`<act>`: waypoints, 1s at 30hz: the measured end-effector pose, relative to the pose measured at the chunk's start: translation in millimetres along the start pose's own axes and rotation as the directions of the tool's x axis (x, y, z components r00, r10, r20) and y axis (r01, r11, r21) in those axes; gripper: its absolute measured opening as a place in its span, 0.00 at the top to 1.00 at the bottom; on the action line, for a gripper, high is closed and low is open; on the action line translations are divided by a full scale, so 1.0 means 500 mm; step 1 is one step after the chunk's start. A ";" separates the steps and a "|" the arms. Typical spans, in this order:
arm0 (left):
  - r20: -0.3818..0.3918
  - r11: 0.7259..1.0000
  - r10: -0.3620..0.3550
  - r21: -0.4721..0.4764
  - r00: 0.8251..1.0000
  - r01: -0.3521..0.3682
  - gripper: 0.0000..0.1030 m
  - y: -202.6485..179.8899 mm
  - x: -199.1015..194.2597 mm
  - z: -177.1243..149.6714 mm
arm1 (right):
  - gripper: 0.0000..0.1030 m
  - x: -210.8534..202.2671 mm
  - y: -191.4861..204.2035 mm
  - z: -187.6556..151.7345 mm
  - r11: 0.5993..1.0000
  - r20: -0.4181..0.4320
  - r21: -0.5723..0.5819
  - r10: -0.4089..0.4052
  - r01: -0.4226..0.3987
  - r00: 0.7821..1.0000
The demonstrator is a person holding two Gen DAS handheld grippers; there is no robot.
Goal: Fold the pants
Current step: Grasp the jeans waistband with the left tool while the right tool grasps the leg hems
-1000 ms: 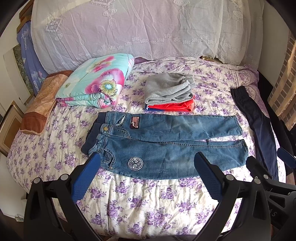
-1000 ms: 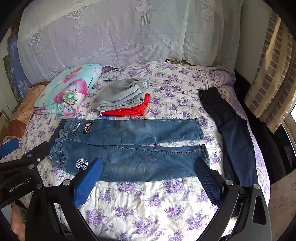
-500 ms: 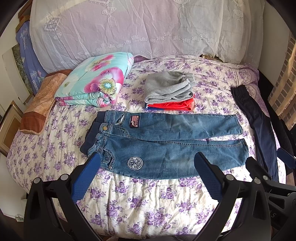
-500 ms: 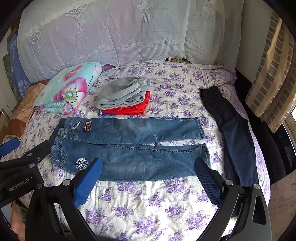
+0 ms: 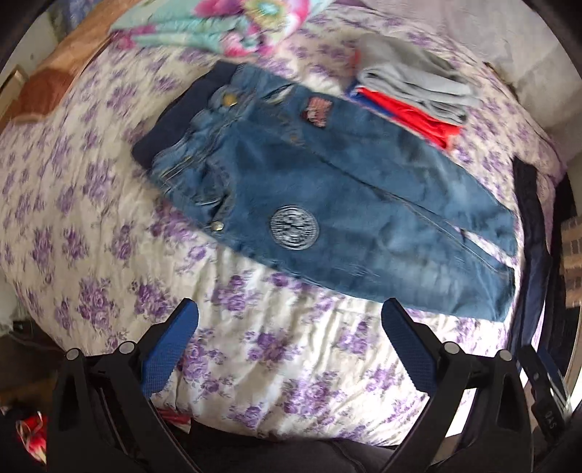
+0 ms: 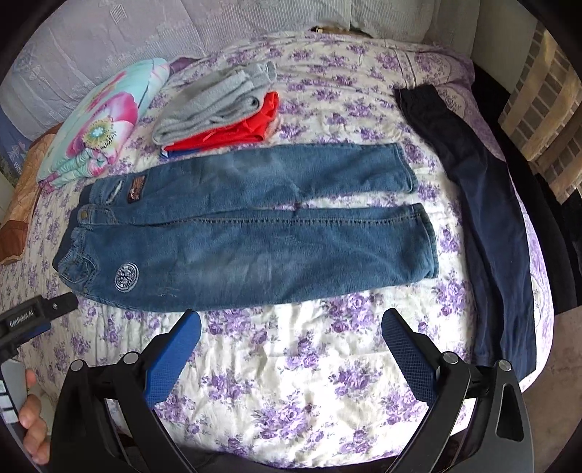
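Blue jeans (image 6: pixel 236 247) lie flat on the flowered bedspread (image 6: pixel 309 382), waistband to the left, both legs stretched right and side by side. They also show in the left wrist view (image 5: pixel 327 203), blurred. My left gripper (image 5: pixel 289 320) is open and empty, above the bedspread just in front of the jeans' waist end. My right gripper (image 6: pixel 291 324) is open and empty, just in front of the near leg's lower edge. The left gripper's body (image 6: pixel 25 320) shows at the left edge of the right wrist view.
A folded stack of grey and red clothes (image 6: pixel 222 112) lies behind the jeans. Dark navy pants (image 6: pixel 487 218) lie along the bed's right side. A folded floral quilt (image 6: pixel 98 123) sits at the back left. A white lace cover (image 6: pixel 182 32) is behind.
Both grippers have moved forward and down toward the jeans. The left one swung toward the waistband end, its view now blurred. The jeans have not moved.
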State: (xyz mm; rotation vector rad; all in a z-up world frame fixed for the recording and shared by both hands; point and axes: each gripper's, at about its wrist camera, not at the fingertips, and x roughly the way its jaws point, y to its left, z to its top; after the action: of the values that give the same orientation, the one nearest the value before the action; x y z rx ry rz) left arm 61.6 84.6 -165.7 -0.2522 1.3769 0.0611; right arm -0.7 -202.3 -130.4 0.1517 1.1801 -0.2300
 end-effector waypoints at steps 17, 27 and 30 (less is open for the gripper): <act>-0.081 0.958 -0.142 -0.263 0.987 0.116 0.64 0.183 0.175 0.213 | 0.03 0.069 0.017 0.012 0.999 -0.106 0.010 -0.038 0.039 0.994; 0.036 0.954 -0.159 -0.252 0.987 0.163 0.77 0.215 0.158 0.160 | 0.03 0.155 -0.222 -0.009 0.952 -0.144 0.306 0.033 0.012 0.989; 0.024 0.947 -0.166 -0.275 0.986 0.166 0.78 0.221 0.168 0.161 | 0.03 0.227 -0.312 -0.013 0.903 -0.147 0.430 0.074 -0.003 0.986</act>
State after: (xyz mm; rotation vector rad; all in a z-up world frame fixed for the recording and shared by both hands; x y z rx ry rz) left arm 134.5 200.2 -249.5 -0.6017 1.3404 0.1140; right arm -5.3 -362.9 -237.7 0.5909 1.2718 -0.4492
